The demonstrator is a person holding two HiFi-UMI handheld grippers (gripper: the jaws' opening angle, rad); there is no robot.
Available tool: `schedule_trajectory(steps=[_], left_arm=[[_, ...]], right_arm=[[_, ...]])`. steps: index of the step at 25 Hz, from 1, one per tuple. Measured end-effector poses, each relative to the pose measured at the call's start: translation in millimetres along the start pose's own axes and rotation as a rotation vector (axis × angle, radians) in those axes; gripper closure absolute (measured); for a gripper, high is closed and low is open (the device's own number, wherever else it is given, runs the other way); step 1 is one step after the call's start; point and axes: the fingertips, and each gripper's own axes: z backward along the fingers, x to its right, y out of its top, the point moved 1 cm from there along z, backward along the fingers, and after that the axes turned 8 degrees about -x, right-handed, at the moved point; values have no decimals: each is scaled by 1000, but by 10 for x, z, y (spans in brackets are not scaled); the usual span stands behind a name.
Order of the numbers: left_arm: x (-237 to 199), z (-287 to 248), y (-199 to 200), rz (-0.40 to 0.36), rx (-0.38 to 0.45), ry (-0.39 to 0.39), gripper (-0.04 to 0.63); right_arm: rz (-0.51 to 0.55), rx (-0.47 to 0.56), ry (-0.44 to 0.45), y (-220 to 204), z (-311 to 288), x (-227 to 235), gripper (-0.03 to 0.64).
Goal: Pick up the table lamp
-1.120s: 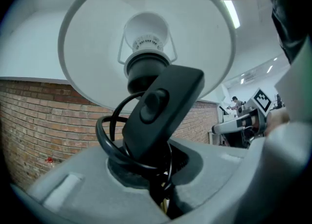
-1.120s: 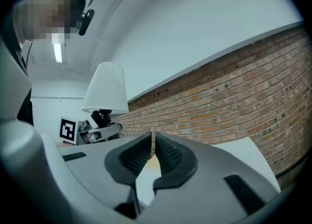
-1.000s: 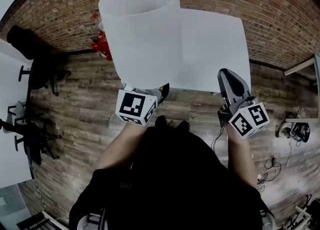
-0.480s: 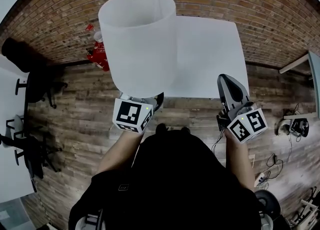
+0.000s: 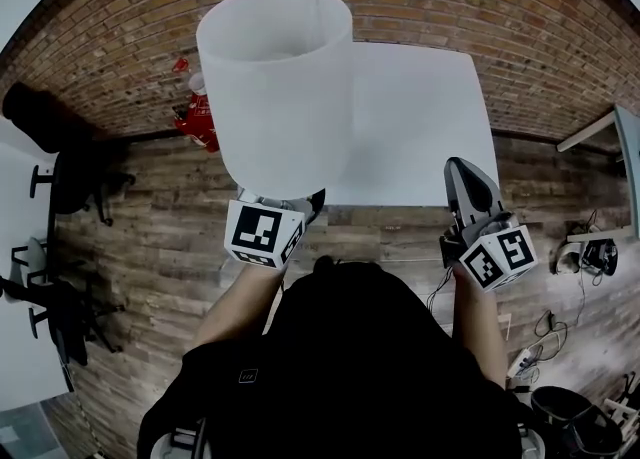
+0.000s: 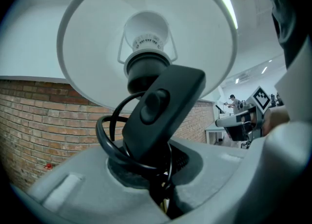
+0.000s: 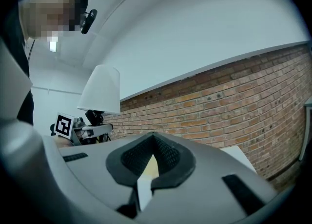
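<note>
The right gripper (image 7: 152, 142) fills the lower part of the view. Its grey jaws are pressed together, and nothing is held between them; a pale sliver is seen through the dark padded notch. Beyond them a brick wall (image 7: 234, 115) is seen, with a white wall above it, and a corner of the white table (image 7: 242, 157) shows at the right. Far to the left the table lamp (image 7: 100, 90) is seen upright, white shade on top and dark socket below, just above the left gripper (image 7: 97, 129) and its marker cube (image 7: 63, 124). The grip itself is too small to be made out. A person's dark sleeve (image 7: 23, 115) lines the left edge.
</note>
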Motion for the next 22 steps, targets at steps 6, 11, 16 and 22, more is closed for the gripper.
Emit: schedule_trajectory(steps=[6, 11, 16, 22], left_arm=[[-21, -30, 27, 11, 9, 4, 546], [-40, -42, -8, 21, -2, 18, 546], [-35, -57, -3, 17, -6, 29, 546], [16, -45, 13, 17, -5, 34, 546]], right_arm=[[-2, -8, 2, 11, -18, 54, 604], [6, -13, 12, 14, -50, 70, 604], [7, -11, 22, 32, -53, 94, 604], [6, -8, 32, 31, -16, 109, 604]])
